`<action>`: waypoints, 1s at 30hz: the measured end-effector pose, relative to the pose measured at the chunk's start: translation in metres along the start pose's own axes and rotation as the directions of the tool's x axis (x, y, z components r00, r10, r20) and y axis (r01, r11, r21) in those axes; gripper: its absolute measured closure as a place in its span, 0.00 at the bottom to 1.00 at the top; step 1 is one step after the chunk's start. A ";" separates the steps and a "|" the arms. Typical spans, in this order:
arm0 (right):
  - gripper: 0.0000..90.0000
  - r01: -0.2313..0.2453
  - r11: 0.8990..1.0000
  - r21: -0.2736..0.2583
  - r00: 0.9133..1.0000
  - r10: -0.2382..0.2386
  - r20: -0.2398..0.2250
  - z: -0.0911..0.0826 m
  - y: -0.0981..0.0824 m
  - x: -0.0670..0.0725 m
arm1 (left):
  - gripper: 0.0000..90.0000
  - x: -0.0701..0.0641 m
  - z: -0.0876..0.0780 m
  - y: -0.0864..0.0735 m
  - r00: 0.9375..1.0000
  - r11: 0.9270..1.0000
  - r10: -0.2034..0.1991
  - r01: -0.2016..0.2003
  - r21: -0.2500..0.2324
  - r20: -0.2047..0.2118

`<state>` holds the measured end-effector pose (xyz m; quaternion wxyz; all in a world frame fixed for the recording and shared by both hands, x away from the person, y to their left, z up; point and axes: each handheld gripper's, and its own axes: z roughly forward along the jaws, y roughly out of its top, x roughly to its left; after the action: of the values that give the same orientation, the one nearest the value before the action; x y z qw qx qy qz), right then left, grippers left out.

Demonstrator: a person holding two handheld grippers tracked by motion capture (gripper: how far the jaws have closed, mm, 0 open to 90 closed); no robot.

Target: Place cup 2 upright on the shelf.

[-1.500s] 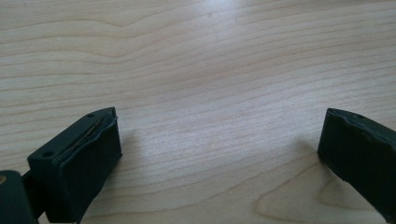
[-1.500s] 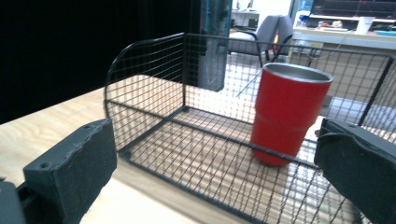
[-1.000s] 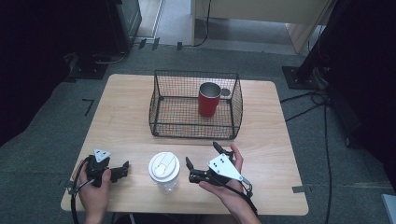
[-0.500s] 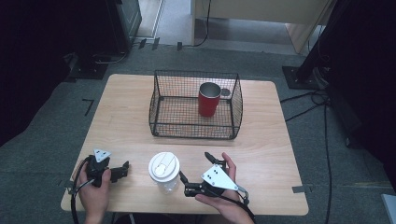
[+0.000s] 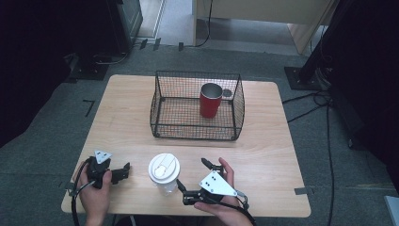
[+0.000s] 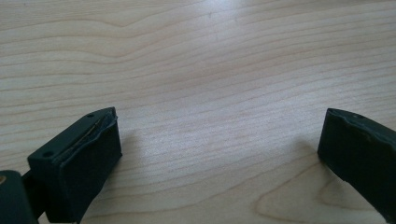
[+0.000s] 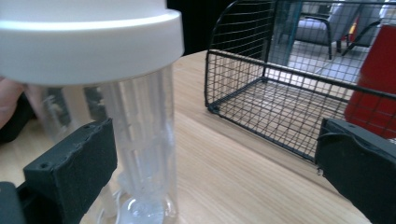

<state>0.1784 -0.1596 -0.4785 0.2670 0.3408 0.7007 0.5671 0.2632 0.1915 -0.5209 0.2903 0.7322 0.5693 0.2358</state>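
Approach to the clear plastic tumbler with a white screw lid [image 5: 164, 172], upright at the near edge of the light wooden worktop [image 5: 277, 141]. Right gripper [image 5: 192, 178], just right of the tumbler, has fingers wide apart, aimed to straddle its wall. Left gripper [image 5: 123, 172], left of it, rests idle, fingers apart. Behind the tumbler, the black wire basket [image 5: 197, 134] holds a red metal cup [image 5: 210, 100], probably the destination

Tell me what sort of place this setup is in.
Likely a lab or office workroom, not a home. A light wooden table stands on grey carpet tile, cables trail across the floor past dark equipment stands, and office chairs show through the black wire basket.
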 end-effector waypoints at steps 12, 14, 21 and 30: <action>0.00 0.010 1.000 0.004 0.998 -0.010 -0.066 0.005 0.003 0.011 | 0.00 0.000 0.000 0.000 1.000 1.000 0.000 0.000 0.000 0.001; 0.00 0.012 1.000 0.002 0.997 -0.012 -0.072 0.006 0.004 0.013 | 0.00 0.000 0.000 0.000 1.000 1.000 0.000 0.000 0.001 0.001; 0.00 0.008 1.000 -0.001 0.995 -0.008 -0.097 0.012 0.006 0.018 | 0.00 0.000 0.000 0.000 1.000 1.000 -0.001 0.001 0.001 0.000; 0.00 0.004 1.000 0.002 0.989 -0.004 -0.144 0.024 0.012 0.026 | 0.00 0.000 0.000 0.000 1.000 1.000 -0.001 0.001 0.001 0.000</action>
<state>0.1825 -0.1235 -0.4718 0.2162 0.2978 0.7196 0.5888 0.2632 0.1915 -0.5209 0.2902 0.7322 0.5695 0.2354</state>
